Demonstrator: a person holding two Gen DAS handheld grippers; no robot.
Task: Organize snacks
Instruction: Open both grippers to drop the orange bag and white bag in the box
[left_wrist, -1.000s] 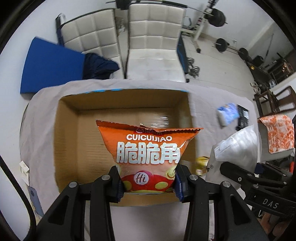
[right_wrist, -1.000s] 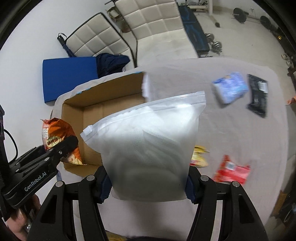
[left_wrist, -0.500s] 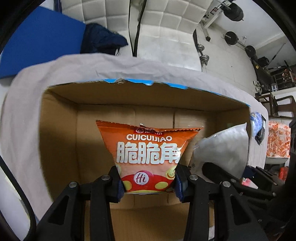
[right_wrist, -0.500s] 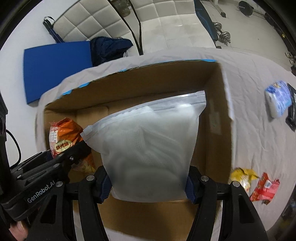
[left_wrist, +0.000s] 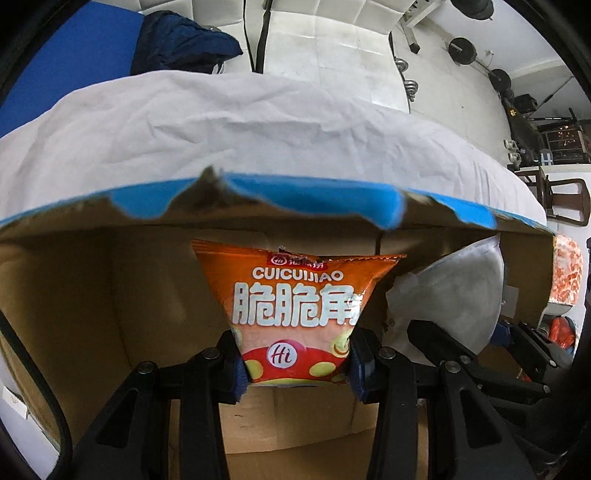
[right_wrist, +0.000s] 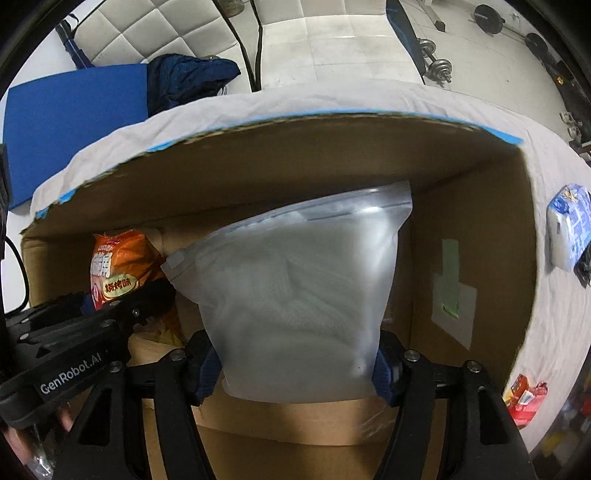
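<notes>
Fingers (left_wrist: 236, 365) of the left gripper (left_wrist: 295, 369) are clamped on an orange chip bag (left_wrist: 295, 306) and the right gripper's (right_wrist: 299, 369) on a frosted pouch (right_wrist: 295, 295), both held inside the box (right_wrist: 480, 229).

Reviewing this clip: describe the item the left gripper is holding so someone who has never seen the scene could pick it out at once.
Look inside the big cardboard box on the cloth-covered table. Two items are held in there side by side; the left gripper clamps the chip bag by its bottom edge. It is bright orange with large white characters, unlike the frosted white zip bag beside it.
</notes>
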